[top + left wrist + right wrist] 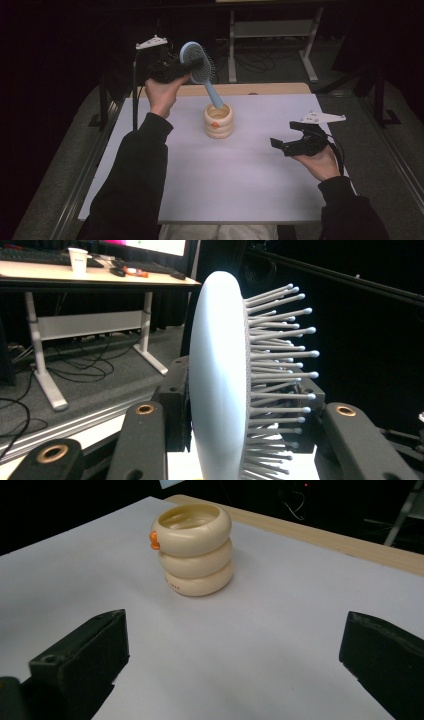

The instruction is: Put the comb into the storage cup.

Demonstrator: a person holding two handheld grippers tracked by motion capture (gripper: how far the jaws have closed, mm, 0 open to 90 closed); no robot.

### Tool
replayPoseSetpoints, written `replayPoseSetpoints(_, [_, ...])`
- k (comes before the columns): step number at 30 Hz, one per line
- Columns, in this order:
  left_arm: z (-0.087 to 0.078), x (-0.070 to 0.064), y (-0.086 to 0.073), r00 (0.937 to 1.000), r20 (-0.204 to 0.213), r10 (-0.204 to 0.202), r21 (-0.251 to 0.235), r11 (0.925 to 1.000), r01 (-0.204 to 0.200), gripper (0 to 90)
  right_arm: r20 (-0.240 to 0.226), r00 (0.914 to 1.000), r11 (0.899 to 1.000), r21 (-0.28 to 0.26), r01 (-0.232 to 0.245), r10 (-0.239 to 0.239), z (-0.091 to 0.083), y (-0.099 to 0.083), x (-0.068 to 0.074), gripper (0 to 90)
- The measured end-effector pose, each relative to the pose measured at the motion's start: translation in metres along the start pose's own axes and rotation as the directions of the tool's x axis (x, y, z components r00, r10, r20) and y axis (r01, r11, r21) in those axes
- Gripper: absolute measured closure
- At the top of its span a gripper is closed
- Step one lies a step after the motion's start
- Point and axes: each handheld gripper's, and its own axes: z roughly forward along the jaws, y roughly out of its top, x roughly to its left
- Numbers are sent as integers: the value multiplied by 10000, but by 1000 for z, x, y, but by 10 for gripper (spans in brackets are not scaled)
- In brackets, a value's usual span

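Holder: a cream cup (218, 120) built like three stacked rings, standing upright a little above the centre of the high view, on the white sheet (225, 170) that covers the counter (260, 89).
Holder mark: a small orange knob on its side, facing the near edge in the high view and at the left of the top ring in the right gripper view (192, 550).
Inside the holder: the tip of the brush handle dips into its mouth in the high view; in the right gripper view the visible part of the pale inner wall looks bare, and the bottom is hidden.
Brush: a light blue hairbrush (199, 65), tilted, head up and to the upper left of the cup, handle slanting down to the cup's opening.
Left tongs (187, 67): closed on the brush head, one jaw against the smooth back, the other on the bristle side, as the left gripper view shows (235, 390).
Right tongs (280, 145): wide apart and holding nothing, at the right of the frame above the sheet, well apart from the cup, pointed toward it.
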Motion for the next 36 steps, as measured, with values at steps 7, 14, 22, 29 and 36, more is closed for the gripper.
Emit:
replayPoseSetpoints(7, [6, -3, -5, 9989, -154, 437, 194, 9989, -434, 553, 203, 9995, 9996, -154, -238, 241, -13, -16, -6, 0])
replayPoseSetpoints(14, [13, 1, -12, 9989, -159, 451, 293, 9986, -447, 553, 401, 9990, 9996, -233, -180, 189, -19, -26, -8, 0])
replayPoseSetpoints(22, [21, 3, -23, 9987, -234, 442, 250, 9987, -437, 552, 502, 9985, 9995, -223, -210, 221, -24, -37, -7, 0])
replayPoseSetpoints(29, [27, 3, -33, 9975, -414, 573, 307, 9980, -560, 552, 569, 9982, 9996, -252, -155, 169, -27, -43, -5, 0])
replayPoseSetpoints(36, [34, 8, -43, 9989, -312, 342, 373, 9988, -330, 552, 554, 9984, 9995, -303, -110, 127, -27, -46, -4, 0])
